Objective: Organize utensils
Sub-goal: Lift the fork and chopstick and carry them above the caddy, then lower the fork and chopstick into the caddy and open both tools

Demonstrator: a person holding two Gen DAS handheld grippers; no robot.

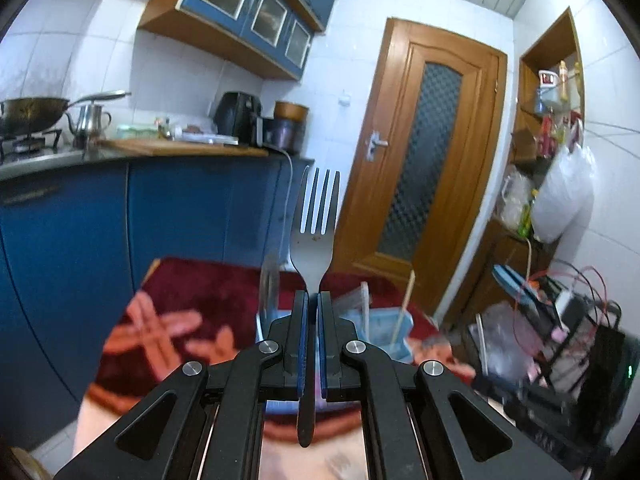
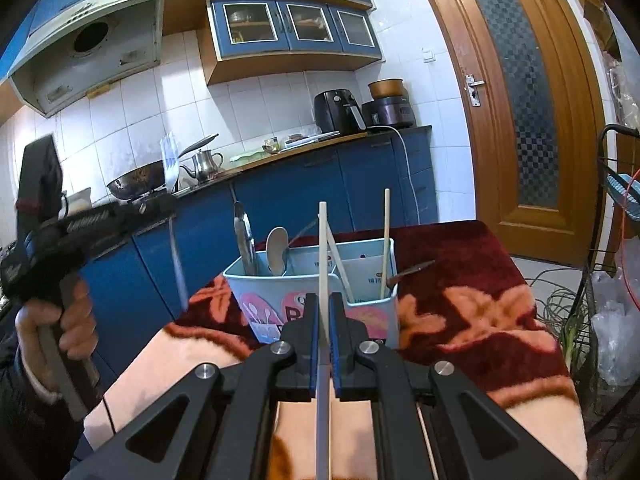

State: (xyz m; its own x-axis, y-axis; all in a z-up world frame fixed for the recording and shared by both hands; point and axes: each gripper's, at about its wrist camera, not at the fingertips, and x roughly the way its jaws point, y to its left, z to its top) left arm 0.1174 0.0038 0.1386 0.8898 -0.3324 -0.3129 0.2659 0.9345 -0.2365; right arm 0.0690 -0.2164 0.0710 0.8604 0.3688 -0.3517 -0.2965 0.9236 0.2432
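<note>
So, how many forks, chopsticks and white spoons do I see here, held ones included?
Forks: 1
Chopsticks: 3, one held, two standing in the holder
White spoons: 1
Total: 5

Readable text is minimal: a large pink letter, looks like "R" or "B", on the front of the light-blue utensil caddy (image 2: 276,300), half hidden. Small print on its inner divider is too blurred to read.
</note>
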